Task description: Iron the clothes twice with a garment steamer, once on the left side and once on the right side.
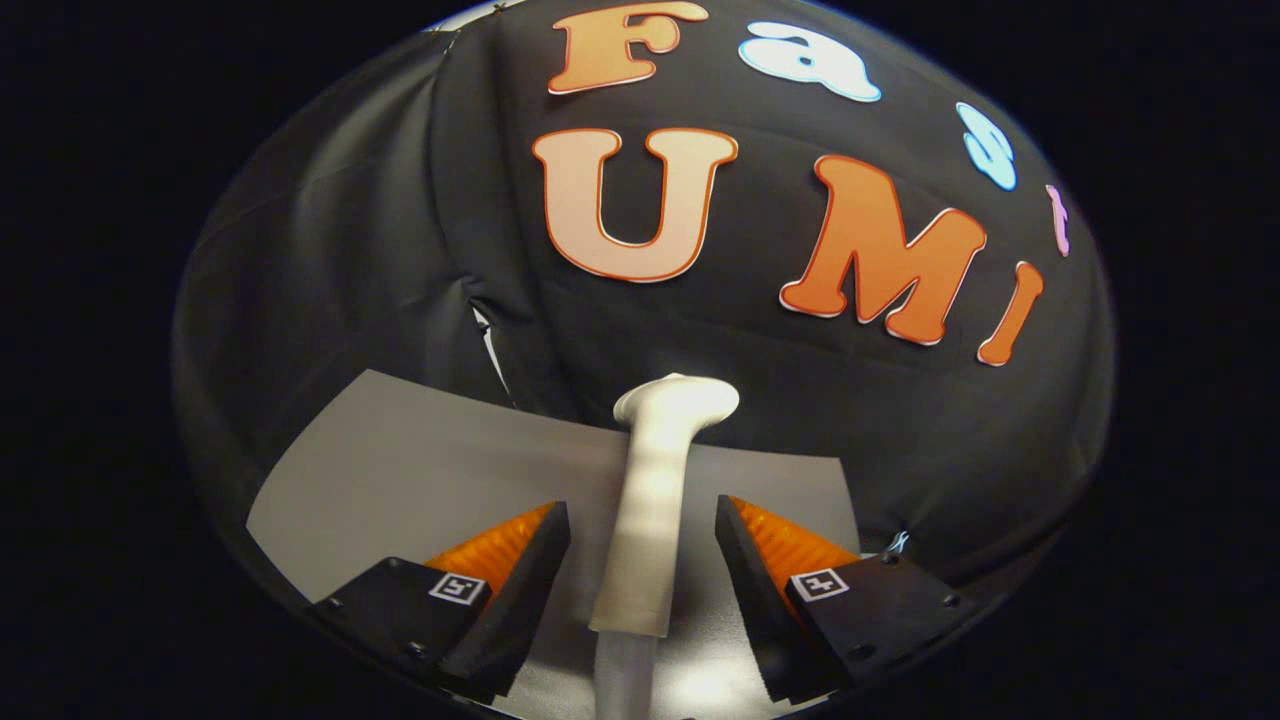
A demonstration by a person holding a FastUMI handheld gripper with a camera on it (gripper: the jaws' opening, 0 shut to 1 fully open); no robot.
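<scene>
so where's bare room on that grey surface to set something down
Bare grey tabletop lies beyond the left finger, up to the black cloth wall. A smaller bare strip lies beyond the right finger. Crowded: the white garment steamer stands between the open gripper fingers, untouched.

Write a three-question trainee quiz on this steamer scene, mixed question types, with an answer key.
1. True or false: the gripper has both fingers pressed onto the white plastic garment steamer.
2. Multiple choice: where is the steamer's handle? A) between the fingers, with a gap on each side; B) beyond both fingers; C) lying flat beside one finger.
3. Fill in: the steamer stands upright on the grey ____, its head pointing toward the black cloth wall.

Key: 1 false, since the fingers stand apart from the handle; 2 A; 3 tabletop.
</scene>
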